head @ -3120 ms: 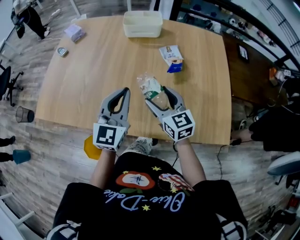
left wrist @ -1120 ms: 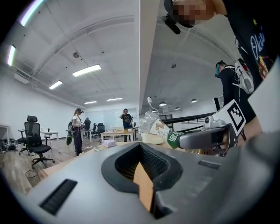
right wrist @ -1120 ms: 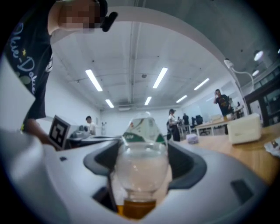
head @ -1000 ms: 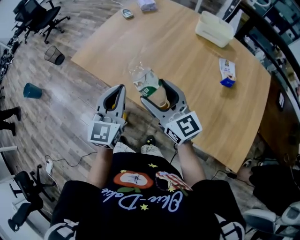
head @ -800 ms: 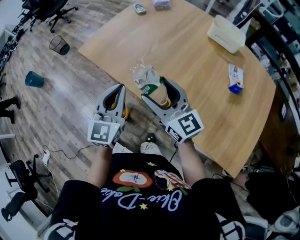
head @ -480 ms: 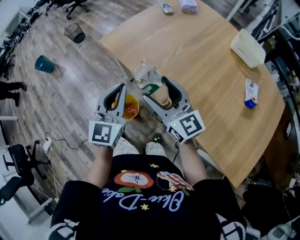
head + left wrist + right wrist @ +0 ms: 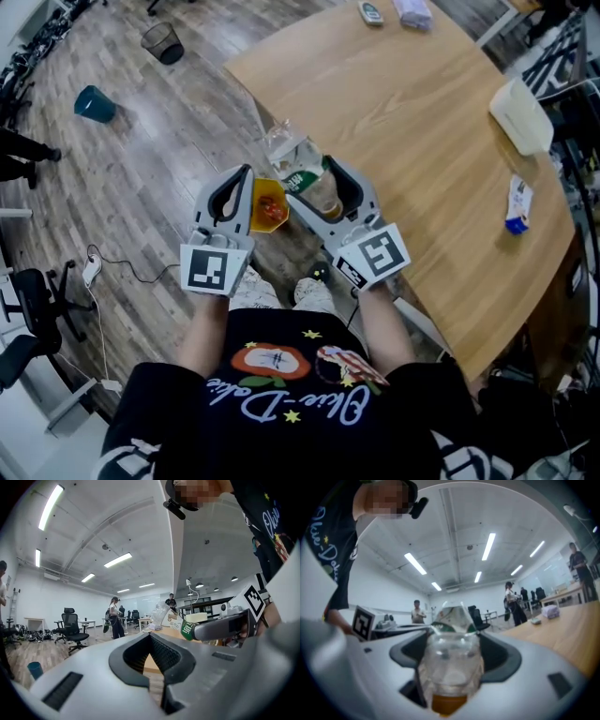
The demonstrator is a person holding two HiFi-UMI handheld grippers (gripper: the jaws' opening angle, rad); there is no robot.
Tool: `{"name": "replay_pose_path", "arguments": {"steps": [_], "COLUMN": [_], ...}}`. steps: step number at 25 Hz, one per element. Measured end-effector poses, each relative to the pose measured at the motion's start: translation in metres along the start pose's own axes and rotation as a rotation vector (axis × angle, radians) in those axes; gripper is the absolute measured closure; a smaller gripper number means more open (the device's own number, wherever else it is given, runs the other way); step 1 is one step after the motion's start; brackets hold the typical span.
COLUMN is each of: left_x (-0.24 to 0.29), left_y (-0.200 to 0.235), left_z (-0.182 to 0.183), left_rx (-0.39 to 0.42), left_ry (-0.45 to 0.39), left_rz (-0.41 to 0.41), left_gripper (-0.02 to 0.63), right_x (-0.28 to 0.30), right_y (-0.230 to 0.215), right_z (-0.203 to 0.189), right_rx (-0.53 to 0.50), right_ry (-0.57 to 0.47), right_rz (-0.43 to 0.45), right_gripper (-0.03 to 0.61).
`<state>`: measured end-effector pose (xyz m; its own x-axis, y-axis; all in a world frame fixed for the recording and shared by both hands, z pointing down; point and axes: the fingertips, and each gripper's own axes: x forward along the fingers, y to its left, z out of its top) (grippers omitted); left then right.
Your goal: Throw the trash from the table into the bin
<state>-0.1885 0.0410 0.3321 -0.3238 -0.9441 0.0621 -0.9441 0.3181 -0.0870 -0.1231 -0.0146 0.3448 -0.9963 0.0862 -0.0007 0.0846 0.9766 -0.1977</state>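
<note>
The orange bin point(image 7: 269, 206) on the floor showed only partly in the head view. It lay between the two grippers, which covered its sides, and something red was inside it, but what it was could not be told. The right gripper point(image 7: 309, 183) was clamped on a crumpled clear plastic bottle point(image 7: 298, 161) with a green label, and its jaws hid the lower part of the bottle. The bottle was in the air by the edge of the table point(image 7: 403, 103), and in that view it appeared just beside the bin. The left gripper point(image 7: 228, 192) had its jaws pressed together with nothing between them. The right gripper view showed the bottle point(image 7: 450, 663) filling the gap between the jaws, with something brown at its near end, but it did not show the bin. The left gripper view showed the closed left gripper point(image 7: 152, 656) from near and the bottle's green label point(image 7: 188, 630) to its right, also without the bin. Only the head view showed the white container point(image 7: 520, 117) and the small packet point(image 7: 516, 204) lying on the table; the print on the packet was too small to read.
</note>
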Motion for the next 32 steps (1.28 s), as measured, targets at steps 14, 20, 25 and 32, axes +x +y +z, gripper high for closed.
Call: {"name": "replay_pose_path", "arguments": {"steps": [14, 20, 25, 32], "left_x": [-0.020, -0.031, -0.034, -0.042], "left_y": [0.031, 0.048, 0.060, 0.077], "left_z": [-0.041, -0.078, -0.102, -0.130], "left_rx": [0.006, -0.030, -0.026, -0.053], "left_ry": [-0.002, 0.031, 0.056, 0.075], "left_rz": [0.072, 0.109, 0.131, 0.151], "left_gripper": [0.603, 0.603, 0.603, 0.603], "right_x": [0.029, 0.037, 0.047, 0.067], "right_y": [0.012, 0.015, 0.014, 0.018], "right_z": [-0.057, -0.098, -0.131, -0.176], "right_rx": [0.036, 0.059, 0.071, 0.082], "right_ry": [0.096, 0.152, 0.200, 0.254], "right_rz": [0.007, 0.017, 0.019, 0.029], "right_gripper": [0.221, 0.219, 0.220, 0.219]}}
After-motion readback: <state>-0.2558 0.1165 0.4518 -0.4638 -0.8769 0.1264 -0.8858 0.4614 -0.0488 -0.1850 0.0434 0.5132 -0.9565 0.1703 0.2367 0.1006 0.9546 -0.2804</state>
